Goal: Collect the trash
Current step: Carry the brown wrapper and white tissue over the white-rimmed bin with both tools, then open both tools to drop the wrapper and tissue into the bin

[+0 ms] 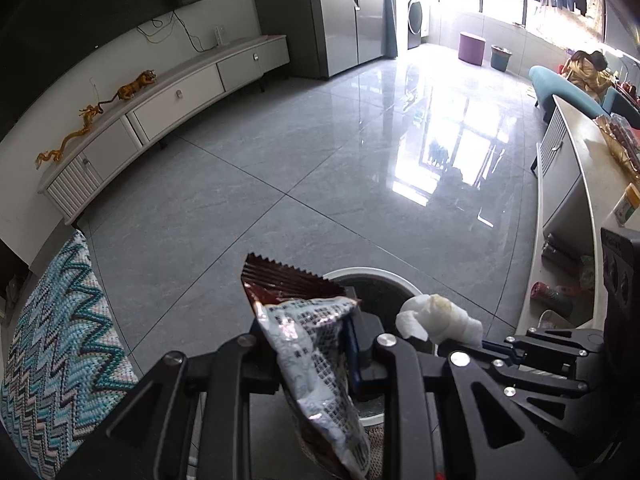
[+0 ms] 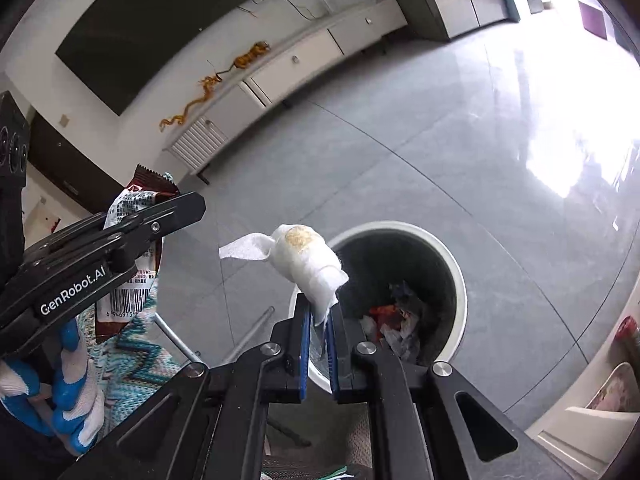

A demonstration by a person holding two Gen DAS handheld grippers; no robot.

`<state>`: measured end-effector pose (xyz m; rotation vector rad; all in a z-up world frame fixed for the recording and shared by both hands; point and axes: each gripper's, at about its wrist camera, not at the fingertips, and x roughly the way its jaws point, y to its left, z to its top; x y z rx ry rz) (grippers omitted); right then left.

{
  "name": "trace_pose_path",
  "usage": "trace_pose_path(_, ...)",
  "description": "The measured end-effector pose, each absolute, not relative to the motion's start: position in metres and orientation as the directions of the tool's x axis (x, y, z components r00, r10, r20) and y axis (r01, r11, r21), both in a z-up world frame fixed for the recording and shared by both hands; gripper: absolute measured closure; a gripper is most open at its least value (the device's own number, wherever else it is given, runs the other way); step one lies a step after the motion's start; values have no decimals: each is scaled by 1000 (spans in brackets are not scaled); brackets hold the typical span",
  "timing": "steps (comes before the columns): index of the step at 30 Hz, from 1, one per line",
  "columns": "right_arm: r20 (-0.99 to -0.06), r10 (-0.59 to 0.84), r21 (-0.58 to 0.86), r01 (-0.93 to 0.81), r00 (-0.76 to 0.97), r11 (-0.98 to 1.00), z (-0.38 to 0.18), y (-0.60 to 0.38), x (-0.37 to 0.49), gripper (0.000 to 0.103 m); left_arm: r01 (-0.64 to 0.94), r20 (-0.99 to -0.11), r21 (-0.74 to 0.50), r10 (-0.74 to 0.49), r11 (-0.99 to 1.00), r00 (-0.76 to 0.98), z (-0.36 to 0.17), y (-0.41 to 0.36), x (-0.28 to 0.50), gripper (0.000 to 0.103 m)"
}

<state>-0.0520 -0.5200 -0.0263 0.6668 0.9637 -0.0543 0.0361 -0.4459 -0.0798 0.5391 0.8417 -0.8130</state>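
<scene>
Two pieces of trash are held above the floor, one in each tool. The left tool is clamped on a crumpled snack wrapper, brown outside and silver with print inside; its lower end runs out of the left wrist view, and in the right wrist view the tool's body covers most of it, leaving a barcode showing. The right tool pinches the tail of a wadded white tissue with a yellowish stain, its blue pads narrow around the paper. Just beyond the tissue stands a round white-rimmed trash bin, open, with scraps of red and pale litter at the bottom, too small to identify. The tools hide the bin's near rim. A blue-and-white gloved hand grips the left tool.
</scene>
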Motion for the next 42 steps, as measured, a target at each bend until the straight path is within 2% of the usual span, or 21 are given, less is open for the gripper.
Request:
trace_pose_path(18, -818, 257, 492, 393, 515, 777, -55, -528, -40, 93, 811, -853, 123, -357, 573, 382, -116, -464, 47, 77)
trace_pose_path(30, -829, 259, 489, 420, 495, 764, -66, -533, -40, 92, 810, -858, 113, -354, 576, 371, -122, -466, 50, 65)
trace_pose_path(32, -830, 258, 489, 424, 494, 762, -66, -532, -40, 90, 809, -857, 114, -355, 576, 373, -122, -466, 52, 59)
trace_pose_path(35, -831, 256, 488, 428, 494, 761, -68, -533, -40, 84, 810, -858, 110, -356, 577, 370, -122, -466, 53, 59)
trace_pose_path(42, -833, 256, 488, 434, 491, 757, -71, -535, -40, 82, 804, -854, 116, -356, 583, 381, -122, -468, 51, 55)
